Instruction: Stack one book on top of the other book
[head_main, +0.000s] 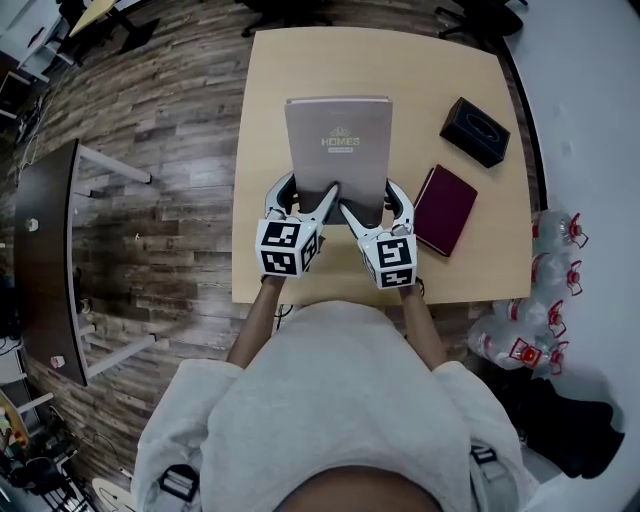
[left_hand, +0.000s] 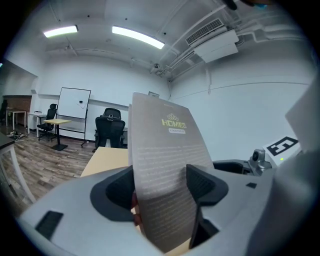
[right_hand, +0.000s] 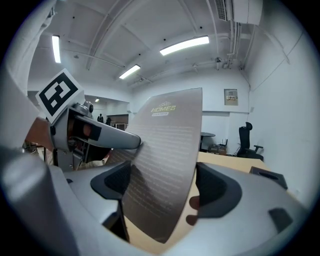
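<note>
- Your left gripper (head_main: 305, 196) and right gripper (head_main: 375, 203) sit side by side at the near middle of the table (head_main: 300, 272), just in front of your body, marker cubes towards you.
- Both are clamped on the near edge of the grey book (head_main: 338, 145), the left on its left part, the right on its right part.
- Left gripper view: the grey book (left_hand: 165, 165) stands between the jaws, slanted across the gap. One pad is pressed on the printed cover and the other is partly hidden behind the book. The jaws are wide but closed on it.
- Right gripper view: the same grip mirrored. The grey book (right_hand: 165, 165) fills the gap, a dark pad is on each side of it, and the other gripper's arm touches its left edge.
- The book rises steeply from the jaws with the "HOMES" title at the top end, away from you. In the head view its cover faces you.
- The lower edge sits down between the jaws with tan tabletop showing beyond it. You cannot tell from these views whether that edge touches the table.
- The maroon book (head_main: 445, 210) lies flat on the table to the right of the right gripper, near it but apart and angled.
- A black box (head_main: 475, 131) lies at the far right of the table, apart from both books.
- Water bottles (head_main: 548, 290) stand on the floor beside the table's right edge.
</note>
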